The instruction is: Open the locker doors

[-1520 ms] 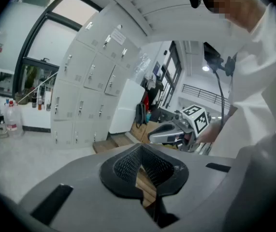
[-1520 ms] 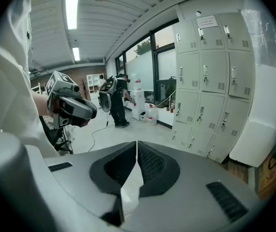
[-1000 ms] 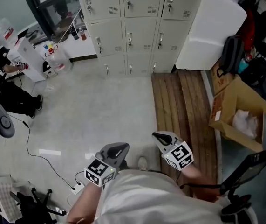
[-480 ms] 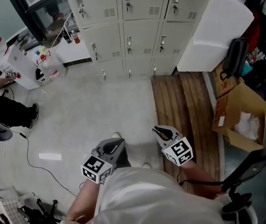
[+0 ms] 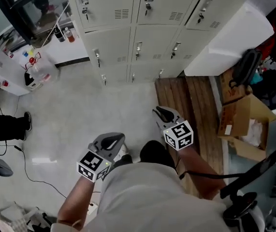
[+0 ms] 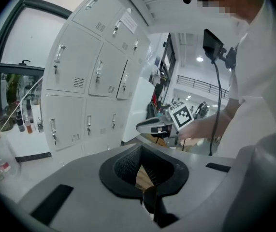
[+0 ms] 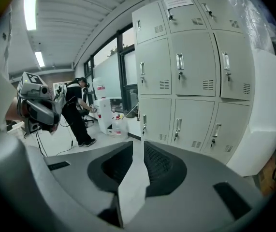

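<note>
A bank of beige lockers (image 5: 147, 42) stands ahead, every door closed, each with a metal handle and a key. It also fills the left gripper view (image 6: 94, 81) and the right gripper view (image 7: 191, 71). My left gripper (image 5: 116, 137) hangs over the pale floor, well short of the lockers, its jaws together with nothing between them (image 6: 140, 149). My right gripper (image 5: 157, 111) is a little nearer the lockers, by the edge of the wooden pallet, and is shut and empty too (image 7: 138, 146). Neither gripper touches a door.
A wooden pallet (image 5: 191, 100) lies on the floor right of me. Beyond it are a white foam block (image 5: 229, 37), a black backpack (image 5: 246, 66) and an open cardboard box (image 5: 246, 120). A white stand with bottles (image 5: 5, 69) and a person (image 5: 2, 127) are at the left.
Both grippers have travelled forward toward the lockers, which now look larger and closer. The person at the left has slid toward the edge of view.
</note>
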`<act>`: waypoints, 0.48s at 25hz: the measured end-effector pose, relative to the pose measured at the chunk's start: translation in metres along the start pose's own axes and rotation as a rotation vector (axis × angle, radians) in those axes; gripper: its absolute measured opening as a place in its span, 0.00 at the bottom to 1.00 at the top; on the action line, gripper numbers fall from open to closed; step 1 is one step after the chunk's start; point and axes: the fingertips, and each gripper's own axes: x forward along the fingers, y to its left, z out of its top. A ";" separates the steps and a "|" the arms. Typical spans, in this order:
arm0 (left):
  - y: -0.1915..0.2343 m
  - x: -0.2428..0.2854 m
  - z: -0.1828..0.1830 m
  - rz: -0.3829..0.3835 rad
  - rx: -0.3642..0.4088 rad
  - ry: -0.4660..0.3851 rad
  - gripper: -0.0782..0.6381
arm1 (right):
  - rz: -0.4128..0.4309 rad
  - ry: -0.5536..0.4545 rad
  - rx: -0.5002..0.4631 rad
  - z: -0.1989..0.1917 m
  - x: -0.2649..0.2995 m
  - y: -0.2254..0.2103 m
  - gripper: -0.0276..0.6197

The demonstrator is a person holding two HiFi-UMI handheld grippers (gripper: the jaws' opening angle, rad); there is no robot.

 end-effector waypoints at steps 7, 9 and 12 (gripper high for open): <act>0.072 0.032 0.011 0.048 -0.090 0.005 0.12 | -0.013 0.023 0.011 0.024 0.113 -0.081 0.16; 0.095 0.052 0.017 0.065 -0.107 0.019 0.12 | -0.020 0.020 0.033 0.029 0.151 -0.112 0.18; 0.120 0.086 0.036 0.078 -0.140 0.019 0.12 | -0.022 0.019 0.047 0.035 0.208 -0.158 0.19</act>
